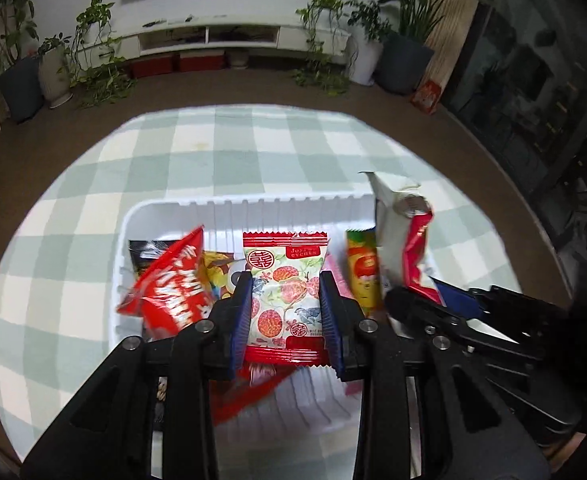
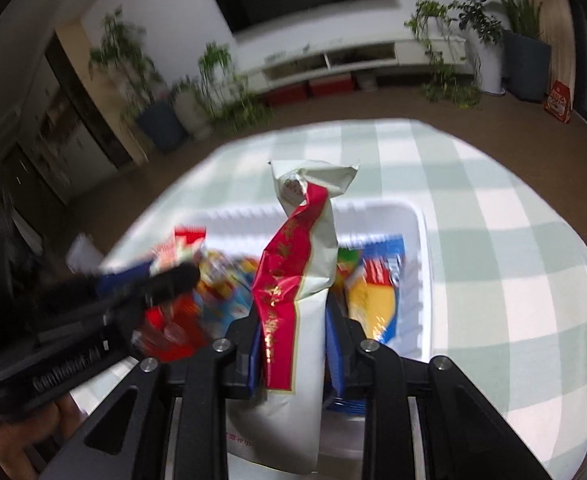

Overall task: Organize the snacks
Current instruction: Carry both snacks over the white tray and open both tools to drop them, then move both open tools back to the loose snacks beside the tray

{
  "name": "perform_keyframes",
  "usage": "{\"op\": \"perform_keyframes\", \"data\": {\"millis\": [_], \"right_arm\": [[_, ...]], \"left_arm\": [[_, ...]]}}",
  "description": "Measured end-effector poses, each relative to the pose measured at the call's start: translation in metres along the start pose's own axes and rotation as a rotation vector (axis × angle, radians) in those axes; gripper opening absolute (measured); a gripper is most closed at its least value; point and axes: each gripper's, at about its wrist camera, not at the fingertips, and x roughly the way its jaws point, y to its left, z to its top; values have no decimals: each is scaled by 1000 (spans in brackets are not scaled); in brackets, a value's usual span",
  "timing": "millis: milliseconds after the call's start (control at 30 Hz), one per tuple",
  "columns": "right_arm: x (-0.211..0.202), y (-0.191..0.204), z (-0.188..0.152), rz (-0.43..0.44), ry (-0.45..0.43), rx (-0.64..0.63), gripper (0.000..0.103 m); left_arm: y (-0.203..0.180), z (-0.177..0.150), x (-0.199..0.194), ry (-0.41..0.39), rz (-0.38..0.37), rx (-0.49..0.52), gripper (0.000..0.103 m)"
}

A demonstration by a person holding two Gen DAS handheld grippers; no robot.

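Observation:
A white ribbed bin (image 1: 229, 204) stands on a green-checked tablecloth and holds several snack packets. My left gripper (image 1: 286, 280) is shut on a white packet with red fruit prints (image 1: 283, 292), held over the bin. My right gripper (image 2: 293, 312) is shut on a tall cream bag with a red ribbon band (image 2: 309, 264), upright over the bin (image 2: 417, 240); the bag also shows in the left wrist view (image 1: 397, 236). A red packet (image 1: 169, 284) and a yellow-green packet (image 1: 363, 268) lie in the bin. A blue and yellow packet (image 2: 377, 292) lies at the bin's right end.
The checked tablecloth (image 1: 213, 148) covers a round table with a brown floor beyond. Potted plants (image 1: 405, 56) and a white TV shelf (image 1: 221, 36) stand along the far wall. My left gripper's black body (image 2: 73, 320) crosses the left of the right wrist view.

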Motion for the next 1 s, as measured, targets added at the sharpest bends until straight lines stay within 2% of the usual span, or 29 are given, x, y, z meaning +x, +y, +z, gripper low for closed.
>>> {"op": "perform_keyframes", "data": {"millis": [133, 200, 300, 500, 600, 667, 700, 733, 767, 833, 900, 1000], "right_arm": [[7, -12, 0, -3, 10, 28, 29], [9, -11, -2, -7, 13, 13, 29], [16, -2, -6, -42, 25, -50, 29], [21, 0, -12, -71, 32, -84, 29], [20, -1, -13, -86, 26, -89, 29], [16, -2, -13, -84, 26, -88, 31], [15, -3, -12, -84, 22, -84, 35], [14, -3, -10, -83, 17, -84, 45], [11, -3, -10, -70, 6, -83, 52], [6, -1, -8, -53, -16, -87, 65], [-2, 2, -8, -63, -50, -100, 72], [-15, 1, -6, -62, -104, -100, 75]], "left_arm": [[1, -8, 27, 24, 11, -2, 31], [-5, -12, 33, 27, 34, 29, 32], [-5, -14, 35, 29, 53, 38, 32], [-1, -18, 28, 22, 55, 29, 39], [0, -20, 18, 1, 42, 17, 49], [1, -19, 10, -20, 38, 0, 63], [3, -17, 5, -33, 16, -13, 70], [2, -17, 1, -42, 4, -18, 81], [1, -16, -5, -56, 0, -17, 87], [-2, -15, -17, -80, 3, -8, 88], [-1, -16, -28, -93, -8, -11, 89], [3, -24, -49, -123, -19, -28, 97]]}}
